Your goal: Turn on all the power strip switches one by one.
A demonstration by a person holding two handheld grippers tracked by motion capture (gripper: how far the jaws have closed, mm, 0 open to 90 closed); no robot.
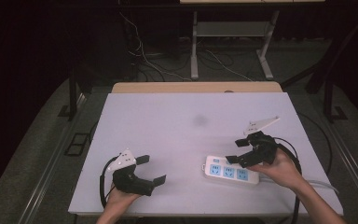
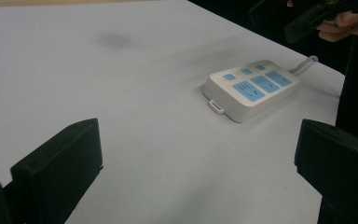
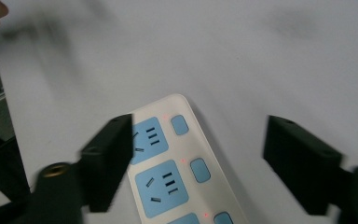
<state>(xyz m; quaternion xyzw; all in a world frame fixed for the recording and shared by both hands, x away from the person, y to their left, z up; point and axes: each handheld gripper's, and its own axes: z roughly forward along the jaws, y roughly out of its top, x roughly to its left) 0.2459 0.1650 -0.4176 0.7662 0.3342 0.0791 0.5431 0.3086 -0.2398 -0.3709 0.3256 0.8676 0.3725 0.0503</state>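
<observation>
— So, how much room do I have around the edges?

— Plenty. From the high view the white tabletop is bare across its far half and its middle, save for a faint grey smudge near the centre. I see the left gripper near the near-left corner, just inside the near edge, with its jaws spread wide and nothing between them. Open surface runs from it to the power strip.

— And where does the strip sit?

— Toward the near-right corner, lying flat, close to the near edge and short of the right one. Its long axis runs roughly along the near edge, slightly skewed, the left end a little farther from me. The blue sockets face up; in the right gripper view small red lights glow beside the sockets of the power strip. Its grey cord leaves the right end toward the right edge.

— The right gripper?

— I have the right gripper hovering over the strip's right part, jaws wide apart, one over the sockets and one beyond the strip's far side, gripping nothing. Whether they touch the casing I cannot tell.
</observation>
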